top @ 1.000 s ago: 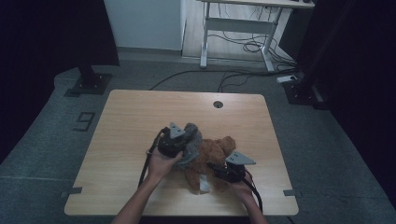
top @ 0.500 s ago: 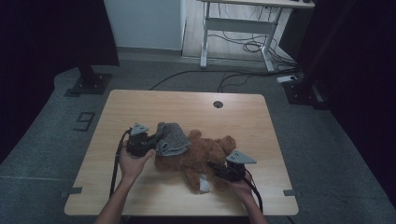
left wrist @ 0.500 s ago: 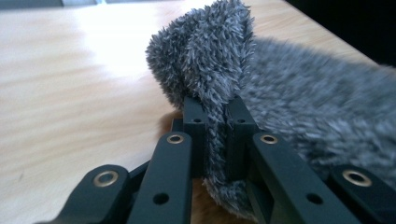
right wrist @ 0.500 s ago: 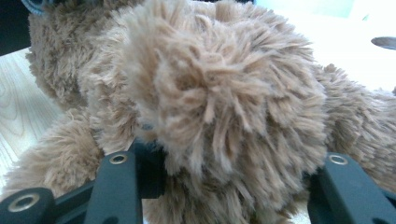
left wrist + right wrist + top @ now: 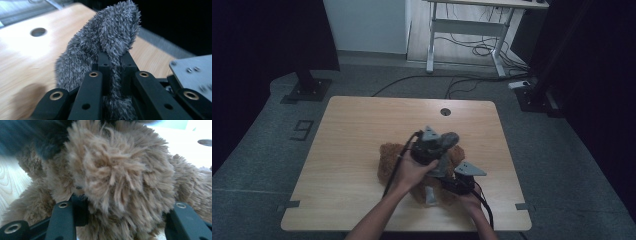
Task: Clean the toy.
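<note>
l tongs (image 5: pixel 113 62) clamped on grey fuzzy cloth (image 5: pixel 110 35), r tongs (image 5: pixel 120 212) gripping brown plush toy (image 5: pixel 120 175) (on wood table (image 5: pixel 362 125))

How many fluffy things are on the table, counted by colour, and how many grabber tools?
Brown fluffy toy: 1
Grey fluffy cloth piece: 1
Grippers, the left gripper and the right gripper: 2
Total: 4
</note>
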The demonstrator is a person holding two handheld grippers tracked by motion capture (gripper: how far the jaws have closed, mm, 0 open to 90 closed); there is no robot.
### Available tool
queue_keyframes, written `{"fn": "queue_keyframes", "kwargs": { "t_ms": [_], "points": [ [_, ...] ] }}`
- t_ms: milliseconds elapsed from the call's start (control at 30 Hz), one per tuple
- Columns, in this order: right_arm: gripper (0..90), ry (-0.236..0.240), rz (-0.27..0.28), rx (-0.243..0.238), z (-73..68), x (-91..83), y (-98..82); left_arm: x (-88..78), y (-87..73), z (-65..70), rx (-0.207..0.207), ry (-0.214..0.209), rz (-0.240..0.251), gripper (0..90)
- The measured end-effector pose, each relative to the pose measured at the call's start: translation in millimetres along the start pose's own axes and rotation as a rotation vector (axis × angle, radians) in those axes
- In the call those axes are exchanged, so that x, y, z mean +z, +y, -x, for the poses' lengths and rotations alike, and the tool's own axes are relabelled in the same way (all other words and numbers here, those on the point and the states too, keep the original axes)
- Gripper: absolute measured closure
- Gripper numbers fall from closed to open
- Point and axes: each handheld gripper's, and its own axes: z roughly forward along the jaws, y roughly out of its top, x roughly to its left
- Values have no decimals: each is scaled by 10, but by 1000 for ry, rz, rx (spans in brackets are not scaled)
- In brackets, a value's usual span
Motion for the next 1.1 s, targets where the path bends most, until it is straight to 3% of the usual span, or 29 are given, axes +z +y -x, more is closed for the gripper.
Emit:
{"fn": "queue_keyframes", "kwargs": {
  "t_ms": [100,133,200,267,333,433,467,567,767,833,967,1100],
  "points": [
    [474,0,-3,2,-5,-5,-1,292,-82,32,31,22,-118,815],
    [474,0,-4,0,-2,-5,-3,331,-126,13,24,22,-130,815],
    [473,1,-10,-1,1,1,-9,328,-221,-98,-33,-17,-112,817],
    [474,1,-9,-9,-1,8,-11,239,-249,-198,-63,-11,-94,818],
    [474,-8,-8,-16,-7,13,-7,150,-258,-257,-54,36,-97,819],
    [476,-12,-6,-17,-9,12,-8,-23,-333,-442,-44,128,-116,819],
    [476,-13,-6,-18,-9,13,-8,-66,-375,-521,-50,141,-125,819],
    [476,-16,-5,-23,-15,21,-7,-232,-494,-744,-88,158,-129,819],
    [477,-24,-3,-41,-39,37,-7,-560,-669,-975,-122,193,-91,818],
    [477,-25,-6,-41,-39,33,-7,-708,-747,-1075,-143,224,-75,816],
    [484,-28,-6,-39,-37,31,-8,-908,-927,-1220,-162,288,-89,815],
    [495,-37,-8,-43,-39,37,-5,-979,-1203,-1347,-224,260,-134,816]
  ]
}}
